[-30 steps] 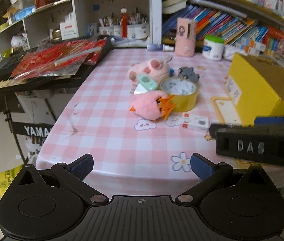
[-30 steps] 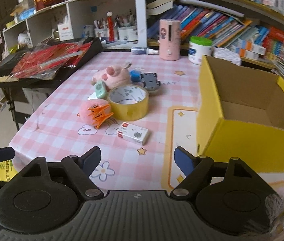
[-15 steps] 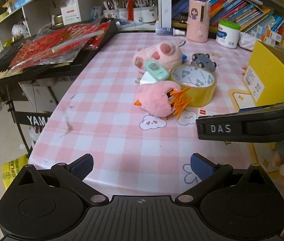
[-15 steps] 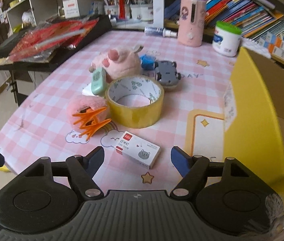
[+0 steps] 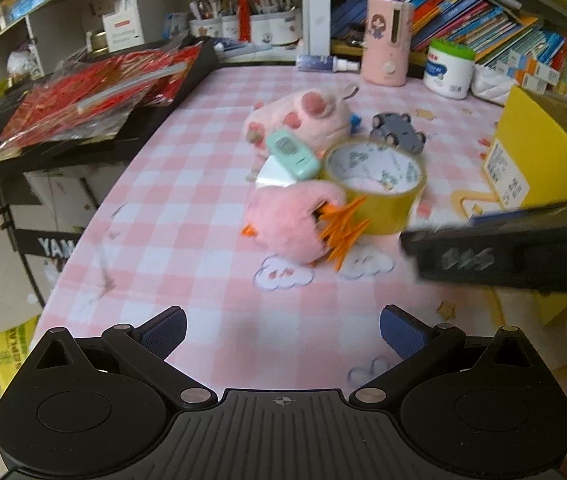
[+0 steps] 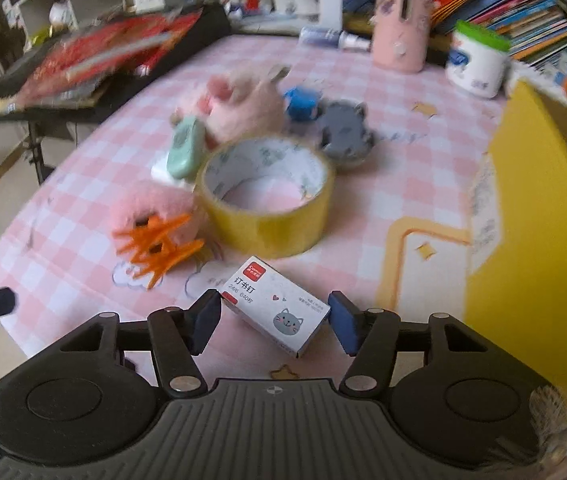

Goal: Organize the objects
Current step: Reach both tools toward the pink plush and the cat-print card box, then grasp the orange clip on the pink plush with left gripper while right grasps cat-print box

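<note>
A white staple box [image 6: 275, 308] with a cat face lies on the pink checked tablecloth [image 5: 187, 200]. My right gripper [image 6: 273, 320] straddles it; the jaws are closing, a blue pad at each end of the box, no firm squeeze visible. Behind it sit a yellow tape roll [image 6: 267, 196], a pink plush with an orange claw clip [image 6: 155, 216], a mint device [image 6: 185, 148] and a grey toy car [image 6: 343, 132]. My left gripper [image 5: 283, 332] hangs open and empty over the cloth, short of the pink plush [image 5: 291, 224]. The open yellow cardboard box [image 6: 543, 220] stands at the right.
A larger pink paw plush [image 5: 303, 120] lies behind the tape roll [image 5: 375, 184]. A pink dispenser [image 5: 387, 40] and a white jar [image 5: 449, 68] stand at the table's back. Red packets on a black keyboard [image 5: 83, 96] flank the left edge. Shelves of books run behind.
Both grippers moved forward and lower toward the objects. The right one came down over the staple box and its jaws narrowed around it. The left stayed open.
</note>
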Demonstrator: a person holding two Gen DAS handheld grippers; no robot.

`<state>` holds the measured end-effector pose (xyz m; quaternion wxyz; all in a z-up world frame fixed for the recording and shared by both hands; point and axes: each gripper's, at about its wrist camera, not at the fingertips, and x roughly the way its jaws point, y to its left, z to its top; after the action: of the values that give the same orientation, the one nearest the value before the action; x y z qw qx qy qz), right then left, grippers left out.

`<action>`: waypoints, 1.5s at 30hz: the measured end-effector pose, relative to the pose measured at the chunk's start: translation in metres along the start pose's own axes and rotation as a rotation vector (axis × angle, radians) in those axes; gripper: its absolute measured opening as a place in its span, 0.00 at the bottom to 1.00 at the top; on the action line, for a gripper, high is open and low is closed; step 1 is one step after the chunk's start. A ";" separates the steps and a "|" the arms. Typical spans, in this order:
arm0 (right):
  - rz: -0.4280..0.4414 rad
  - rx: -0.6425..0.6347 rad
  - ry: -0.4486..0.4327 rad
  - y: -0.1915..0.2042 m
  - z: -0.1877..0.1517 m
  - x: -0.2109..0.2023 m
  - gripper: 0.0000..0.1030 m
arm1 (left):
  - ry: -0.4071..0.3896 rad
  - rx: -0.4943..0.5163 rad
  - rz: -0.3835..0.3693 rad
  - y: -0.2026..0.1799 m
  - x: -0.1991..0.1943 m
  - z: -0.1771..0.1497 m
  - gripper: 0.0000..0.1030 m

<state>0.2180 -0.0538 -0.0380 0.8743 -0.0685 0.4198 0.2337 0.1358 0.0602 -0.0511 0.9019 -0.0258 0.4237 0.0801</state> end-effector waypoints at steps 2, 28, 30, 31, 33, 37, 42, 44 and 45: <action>-0.025 -0.007 -0.080 -0.004 0.007 -0.015 0.55 | -0.017 -0.003 -0.011 -0.003 0.005 0.006 1.00; -0.013 -0.012 -0.171 -0.023 0.023 -0.027 0.55 | -0.049 -0.115 -0.027 0.009 0.048 0.047 0.79; -0.013 -0.002 -0.167 -0.022 0.022 -0.028 0.55 | -0.063 -0.122 -0.031 0.013 0.038 0.043 0.68; -0.014 0.003 -0.165 -0.021 0.020 -0.029 0.55 | -0.069 -0.123 -0.035 0.014 0.033 0.043 0.59; -0.014 0.013 -0.160 -0.020 0.018 -0.030 0.55 | -0.075 -0.126 -0.049 0.017 0.025 0.039 0.60; -0.010 0.020 -0.158 -0.015 0.010 -0.036 0.55 | -0.074 -0.118 -0.038 0.020 0.016 0.028 0.59; -0.005 0.024 -0.164 -0.009 0.002 -0.046 0.55 | -0.108 -0.106 -0.042 0.021 -0.004 0.019 0.59; 0.000 0.025 -0.161 -0.006 -0.001 -0.048 0.55 | -0.114 -0.105 -0.043 0.021 -0.011 0.016 0.59; 0.003 0.023 -0.160 -0.004 -0.003 -0.050 0.55 | -0.115 -0.107 -0.043 0.022 -0.014 0.014 0.59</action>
<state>0.1912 -0.0755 -0.0018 0.9054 -0.0389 0.3516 0.2346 0.1338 0.0814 -0.0308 0.9236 -0.0783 0.3656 0.0843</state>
